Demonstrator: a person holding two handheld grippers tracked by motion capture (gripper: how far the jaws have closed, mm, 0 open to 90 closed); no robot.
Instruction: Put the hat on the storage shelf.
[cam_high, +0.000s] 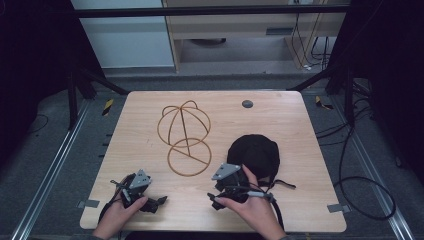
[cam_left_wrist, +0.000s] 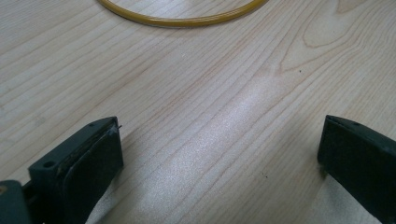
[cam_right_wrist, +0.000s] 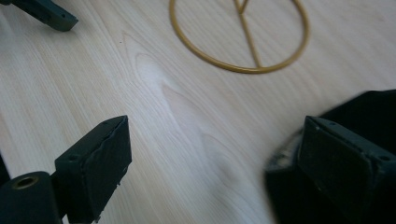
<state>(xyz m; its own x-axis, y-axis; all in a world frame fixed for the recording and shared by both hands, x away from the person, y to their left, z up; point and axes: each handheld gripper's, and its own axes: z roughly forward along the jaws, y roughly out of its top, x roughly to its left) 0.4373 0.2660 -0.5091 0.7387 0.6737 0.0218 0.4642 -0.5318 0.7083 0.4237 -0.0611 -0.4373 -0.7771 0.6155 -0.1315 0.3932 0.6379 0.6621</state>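
- From the high view we see the whole table (cam_high: 150, 210): a black cap (cam_high: 254, 154) sits near the right edge, and a gold wire stand (cam_high: 184, 131) sits in the middle.
- In the right gripper view, our right gripper (cam_right_wrist: 212, 163) has its jaws spread wide with nothing between them; the cap is a dark, blurry shape behind one jaw, cut off.
- Our left gripper (cam_left_wrist: 219, 154), near the front left corner, also has its jaws spread, over bare wood.
- The cap looks round, soft and dark.
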